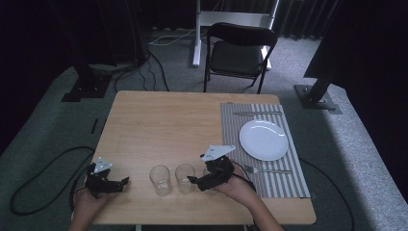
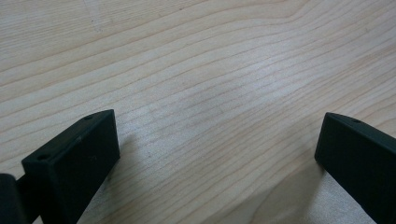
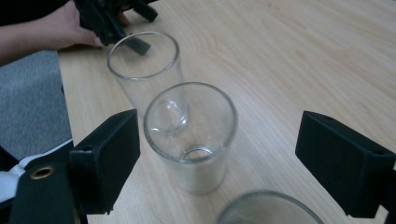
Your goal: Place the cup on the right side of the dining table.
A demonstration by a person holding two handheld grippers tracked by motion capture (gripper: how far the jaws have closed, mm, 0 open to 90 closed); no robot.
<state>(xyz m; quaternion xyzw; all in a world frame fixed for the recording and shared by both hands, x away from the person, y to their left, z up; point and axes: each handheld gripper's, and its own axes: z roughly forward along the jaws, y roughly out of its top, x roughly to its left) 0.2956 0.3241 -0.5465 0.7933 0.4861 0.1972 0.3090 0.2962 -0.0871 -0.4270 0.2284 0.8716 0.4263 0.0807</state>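
My right tongs (image 3: 219,154) wide, straddling nearest glass (image 3: 191,135), likely lined up for grab. 2nd glass (image 3: 144,70) beyond, upright. Left tongs (image 2: 217,154) wide over bare table (image 2: 196,70), idle.

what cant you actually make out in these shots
- Third glass: right gripper view cuts it at the bottom edge, leaving its rim; in the high view the right gripper covers it.
- Fork: handle end hidden by that gripper, high view.
- Knife: too small for detail, high view.
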